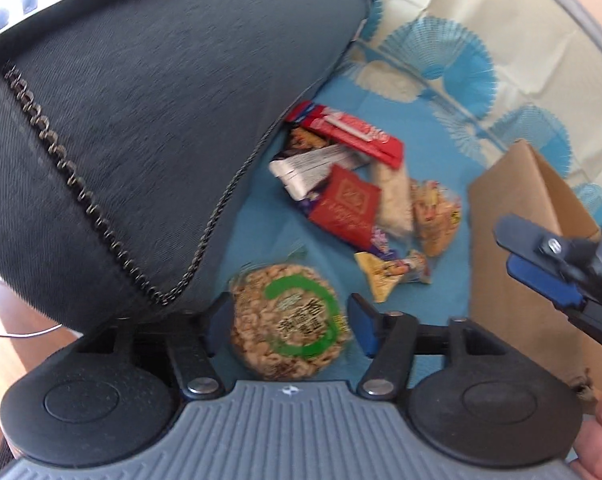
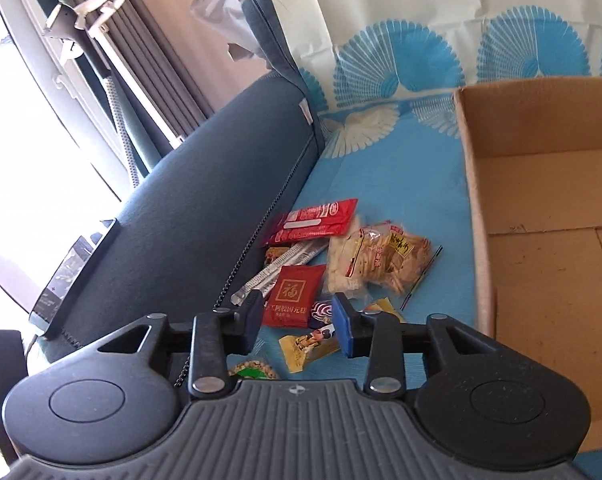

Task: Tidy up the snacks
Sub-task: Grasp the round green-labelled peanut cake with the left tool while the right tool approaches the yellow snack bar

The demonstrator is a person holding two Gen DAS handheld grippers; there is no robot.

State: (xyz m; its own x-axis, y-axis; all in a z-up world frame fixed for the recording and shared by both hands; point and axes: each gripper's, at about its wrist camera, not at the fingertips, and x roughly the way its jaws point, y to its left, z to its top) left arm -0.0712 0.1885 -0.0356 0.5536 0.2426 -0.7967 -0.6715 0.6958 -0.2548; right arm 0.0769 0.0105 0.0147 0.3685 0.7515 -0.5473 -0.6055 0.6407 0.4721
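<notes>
Your left tongs (image 1: 289, 322) stand open around the round peanut cake (image 1: 289, 320), pads apart from it. Only your right view shows the cardboard box (image 2: 541, 208) interior at 3 o'clock; your right tongs (image 2: 299, 328) gape, holding nothing.

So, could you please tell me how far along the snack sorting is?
Nothing looks done: the cardboard box is empty. In hand: the left gripper brackets the round peanut cake packet, pads not pressing. The right gripper holds nothing. Left: the whole pile, including the red sachet and rice cracker bag.
</notes>
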